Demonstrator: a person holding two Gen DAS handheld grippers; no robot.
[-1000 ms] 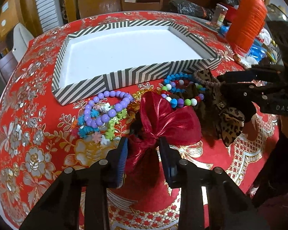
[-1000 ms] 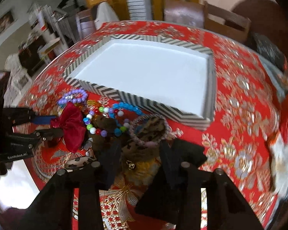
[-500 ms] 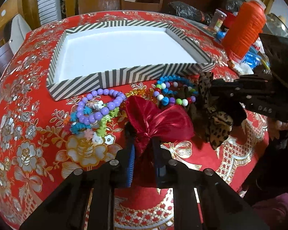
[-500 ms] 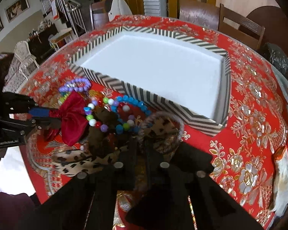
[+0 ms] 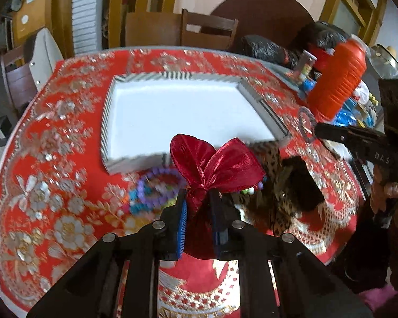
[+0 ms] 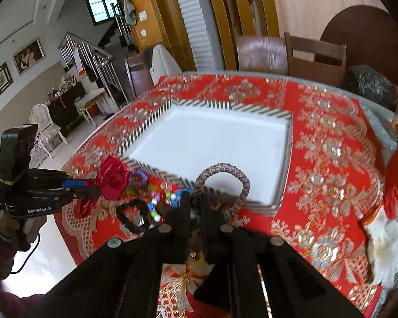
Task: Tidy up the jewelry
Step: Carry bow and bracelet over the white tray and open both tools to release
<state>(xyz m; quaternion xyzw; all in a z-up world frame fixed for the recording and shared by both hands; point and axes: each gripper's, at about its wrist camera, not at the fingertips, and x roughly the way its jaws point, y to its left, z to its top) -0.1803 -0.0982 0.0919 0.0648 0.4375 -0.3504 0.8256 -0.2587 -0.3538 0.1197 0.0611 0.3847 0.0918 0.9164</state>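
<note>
With the left gripper (image 5: 197, 206) clamped on the red bow (image 5: 215, 164) and the right gripper (image 6: 195, 204) pinching the braided ring (image 6: 223, 182), both hang just short of the striped tray's (image 6: 284, 164) near wall, straight ahead.

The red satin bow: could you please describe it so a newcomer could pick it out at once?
Find the striped-rim white tray on the red tablecloth. At its near edge the left gripper pinches the red satin bow by its knot. It is shiny fabric; its neighbours are beads.

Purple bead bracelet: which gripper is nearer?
Left. The left gripper, shut on the red bow, hangs just beside the purple bead bracelet; the right gripper holds the leopard ring farther off.
</note>
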